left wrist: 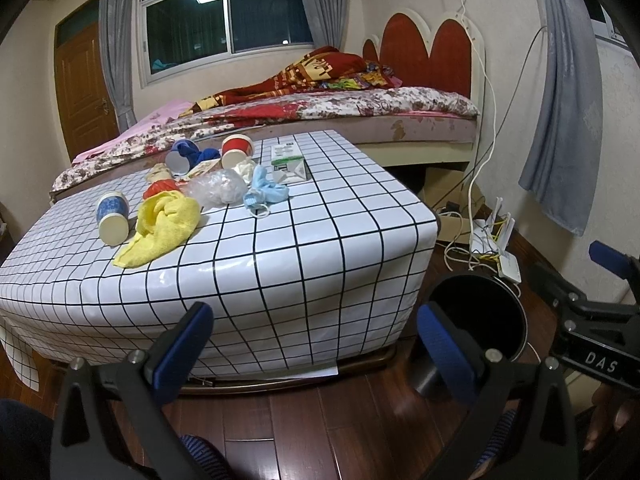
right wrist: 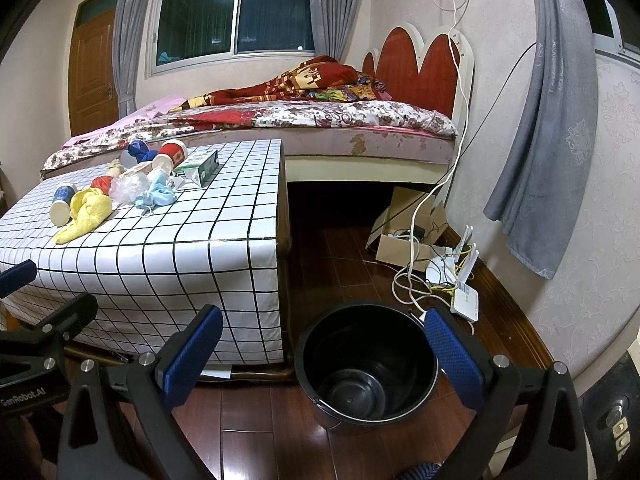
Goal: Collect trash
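Note:
Trash lies on a low table with a white grid cloth [left wrist: 304,248] [right wrist: 192,236]: a blue paper cup [left wrist: 112,216] [right wrist: 62,202], a yellow cloth [left wrist: 164,226] [right wrist: 86,216], a red paper cup [left wrist: 236,152] [right wrist: 172,154], a clear plastic wad [left wrist: 218,190] [right wrist: 128,188], a light-blue face mask [left wrist: 264,192] [right wrist: 158,196] and a green-white carton [left wrist: 288,162] [right wrist: 198,168]. A black bucket [right wrist: 366,364] [left wrist: 476,316] stands on the floor right of the table. My left gripper [left wrist: 316,348] is open before the table's front. My right gripper [right wrist: 324,356] is open over the bucket. Both hold nothing.
A bed [right wrist: 320,120] with floral bedding runs behind the table. Cables, a cardboard box [right wrist: 404,236] and white routers [right wrist: 460,276] clutter the floor by the right wall. A grey curtain [right wrist: 548,128] hangs there. The floor is dark wood [right wrist: 256,440].

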A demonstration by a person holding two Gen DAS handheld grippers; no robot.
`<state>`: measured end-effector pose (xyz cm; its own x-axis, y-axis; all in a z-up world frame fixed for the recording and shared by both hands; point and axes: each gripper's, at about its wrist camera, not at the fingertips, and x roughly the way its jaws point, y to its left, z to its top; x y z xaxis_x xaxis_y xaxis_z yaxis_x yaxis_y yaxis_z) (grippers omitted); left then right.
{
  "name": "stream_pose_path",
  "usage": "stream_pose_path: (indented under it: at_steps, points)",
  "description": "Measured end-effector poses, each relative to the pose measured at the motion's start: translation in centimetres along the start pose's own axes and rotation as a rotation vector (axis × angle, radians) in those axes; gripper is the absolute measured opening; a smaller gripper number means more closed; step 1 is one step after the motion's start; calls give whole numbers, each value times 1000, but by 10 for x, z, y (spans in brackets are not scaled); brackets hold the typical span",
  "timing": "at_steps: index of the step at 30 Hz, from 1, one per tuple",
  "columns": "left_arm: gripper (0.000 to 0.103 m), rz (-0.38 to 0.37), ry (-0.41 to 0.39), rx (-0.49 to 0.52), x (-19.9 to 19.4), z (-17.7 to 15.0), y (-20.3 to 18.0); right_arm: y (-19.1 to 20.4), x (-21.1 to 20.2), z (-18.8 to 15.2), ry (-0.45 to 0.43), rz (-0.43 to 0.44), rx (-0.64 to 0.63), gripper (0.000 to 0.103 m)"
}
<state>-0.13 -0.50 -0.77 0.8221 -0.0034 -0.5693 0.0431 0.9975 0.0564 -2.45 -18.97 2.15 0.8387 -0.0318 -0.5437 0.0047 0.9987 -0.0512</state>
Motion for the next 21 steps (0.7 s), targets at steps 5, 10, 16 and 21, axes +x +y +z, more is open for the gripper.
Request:
stream_pose_path:
  at_steps: [5,10,16,21]
  points:
    - [102,0,0,1,0,0,0,-1,1,0,1,1,0,102]
    - [102,-1,1,0,0,-1,-1,0,1,0,1,0,0,102]
    - [102,0,1,0,0,0,0,0,1,1,0,0,-1,102]
    - [102,10,-6,-12,3,0,7,-3,6,0,-1,8,-6,102]
